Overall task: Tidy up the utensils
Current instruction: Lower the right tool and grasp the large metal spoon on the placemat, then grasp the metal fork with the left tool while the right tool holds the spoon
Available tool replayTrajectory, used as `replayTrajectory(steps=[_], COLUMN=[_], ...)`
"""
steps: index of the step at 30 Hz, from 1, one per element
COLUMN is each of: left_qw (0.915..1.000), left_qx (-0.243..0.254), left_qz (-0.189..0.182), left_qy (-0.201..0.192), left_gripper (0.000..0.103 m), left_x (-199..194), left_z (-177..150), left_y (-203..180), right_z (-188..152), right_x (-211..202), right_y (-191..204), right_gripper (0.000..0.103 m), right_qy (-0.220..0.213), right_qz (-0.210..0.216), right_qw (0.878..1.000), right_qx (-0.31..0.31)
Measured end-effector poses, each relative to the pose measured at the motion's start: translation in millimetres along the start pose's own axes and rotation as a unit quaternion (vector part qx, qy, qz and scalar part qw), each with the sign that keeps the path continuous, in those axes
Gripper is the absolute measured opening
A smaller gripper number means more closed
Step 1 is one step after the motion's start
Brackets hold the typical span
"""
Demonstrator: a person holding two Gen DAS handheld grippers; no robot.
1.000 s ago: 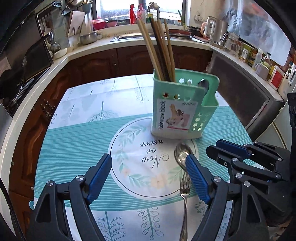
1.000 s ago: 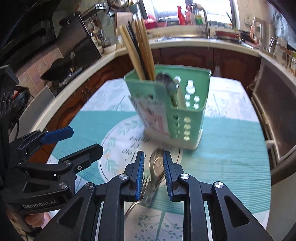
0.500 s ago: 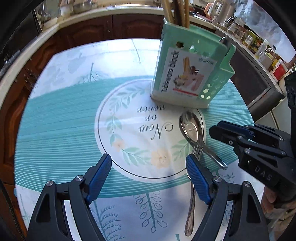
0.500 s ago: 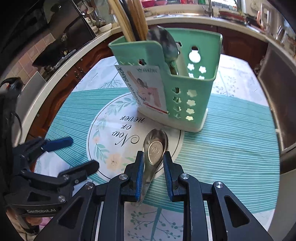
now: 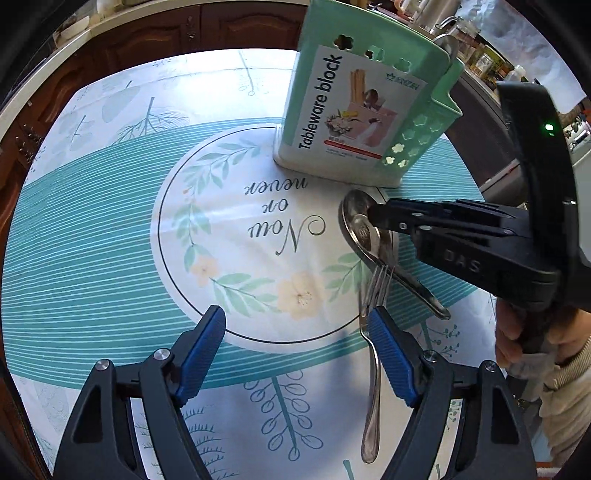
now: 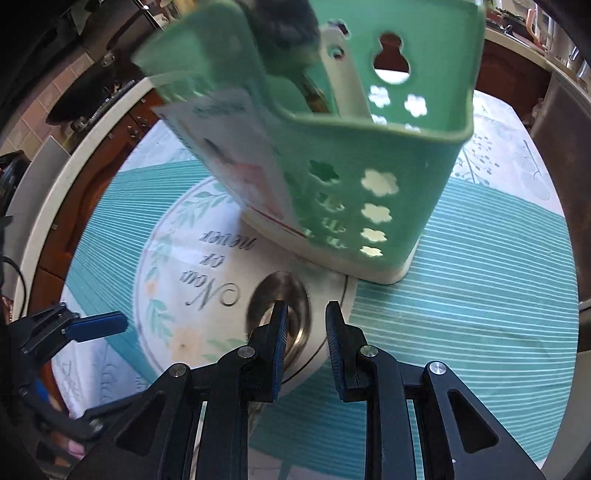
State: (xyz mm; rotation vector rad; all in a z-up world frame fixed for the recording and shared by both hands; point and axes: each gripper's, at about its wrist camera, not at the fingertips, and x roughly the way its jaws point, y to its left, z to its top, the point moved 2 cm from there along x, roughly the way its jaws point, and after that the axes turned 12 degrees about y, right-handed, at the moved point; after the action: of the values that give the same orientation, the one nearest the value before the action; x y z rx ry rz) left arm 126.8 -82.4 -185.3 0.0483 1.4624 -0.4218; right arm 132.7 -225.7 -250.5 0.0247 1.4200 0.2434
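Note:
A green utensil holder (image 5: 365,107) labelled "Tableware block" stands on the patterned tablecloth (image 5: 110,240); it looms close in the right wrist view (image 6: 351,177). Just in front of it lie a metal spoon (image 5: 360,229) and a fork (image 5: 373,354), overlapping. My right gripper (image 6: 306,325) is low over the spoon bowl (image 6: 295,291), jaws slightly apart, holding nothing; it shows from the side in the left wrist view (image 5: 380,216). My left gripper (image 5: 295,328) is wide open just above the cloth, its right finger (image 5: 388,350) beside the fork.
The round table is ringed by wooden cabinets (image 5: 147,33) and a pale countertop (image 6: 70,184). Jars and kettles (image 5: 480,55) stand on the counter at far right. A spoon (image 6: 280,29) stands in the holder.
Both grippers have dropped and moved forward toward the cutlery. The right gripper's jaws have opened a little wider and now sit over the spoon bowl. The holder looks much closer.

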Motion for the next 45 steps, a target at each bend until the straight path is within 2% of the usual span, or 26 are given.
replayTrajectory(steps=[8, 10, 11, 20, 25, 30, 33, 35, 37, 39, 45], left_qw=[0.9997, 0.9996, 0.9995, 0.9975, 0.9966, 0.9944, 0.9911, 0.9898, 0.9877, 0.9855, 0.9846], left_qx=[0.006, 0.007, 0.008, 0.041, 0.058, 0.091, 0.119, 0.127, 0.135, 0.143, 0.151], left_qz=[-0.019, -0.024, -0.025, -0.05, -0.042, -0.041, -0.053, -0.059, -0.071, -0.083, -0.081], left_qy=[0.013, 0.016, 0.016, 0.027, 0.039, 0.033, 0.028, 0.027, 0.035, 0.04, 0.035], left_gripper=[0.078, 0.078, 0.078, 0.076, 0.056, 0.054, 0.051, 0.041, 0.015, 0.015, 0.013], left_x=[11, 13, 15, 21, 34, 41, 44, 45, 50, 52, 54], left_z=[4, 5, 4, -1, 7, 24, 30, 33, 37, 40, 39], left_y=[-10, -13, -13, -26, -39, -54, -59, -61, -65, -69, -83], right_z=[-3, -6, -8, -31, -47, -62, -65, -66, -67, -67, -69], right_x=[5, 6, 6, -8, -14, -24, -24, -22, -22, -22, -25], right_y=[13, 19, 21, 21, 15, 1, -2, -3, -4, -6, -8], right_gripper=[0.021, 0.008, 0.006, 0.002, 0.001, 0.001, 0.001, 0.001, 0.001, 0.001, 0.001], right_qy=[-0.027, -0.029, -0.031, -0.052, -0.057, -0.064, -0.064, -0.064, -0.064, -0.063, -0.061], right_qz=[-0.015, -0.018, -0.015, 0.002, 0.005, 0.02, 0.028, 0.033, 0.039, 0.043, 0.054], right_qw=[0.999, 0.998, 0.998, 0.997, 0.997, 0.997, 0.997, 0.997, 0.997, 0.997, 0.997], right_qx=[-0.041, -0.056, -0.06, -0.052, -0.042, -0.027, -0.019, -0.015, -0.012, -0.007, 0.0])
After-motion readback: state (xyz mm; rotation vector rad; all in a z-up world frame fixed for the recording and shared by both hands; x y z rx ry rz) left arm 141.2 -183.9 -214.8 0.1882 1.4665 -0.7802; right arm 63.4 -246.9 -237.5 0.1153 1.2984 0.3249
